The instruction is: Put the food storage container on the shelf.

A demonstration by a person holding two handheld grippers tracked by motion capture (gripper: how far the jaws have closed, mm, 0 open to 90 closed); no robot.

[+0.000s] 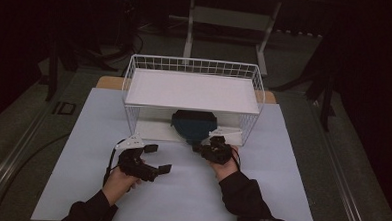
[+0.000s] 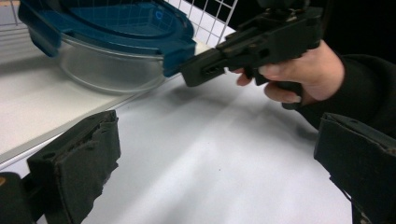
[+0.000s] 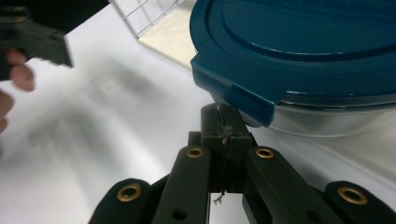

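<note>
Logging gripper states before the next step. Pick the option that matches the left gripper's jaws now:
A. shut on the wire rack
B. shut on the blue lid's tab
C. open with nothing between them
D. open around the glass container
C: the left gripper has its jaws wide apart over bare table, short of the glass container with the blue lid.

This is looking like a lab or recording room: a white-covered table (image 1: 180, 190) is sitting under bright light amid a dark room, with cables (image 1: 129, 40) trailing over the carpeted floor and a white metal stand (image 1: 228, 22) standing behind
</note>
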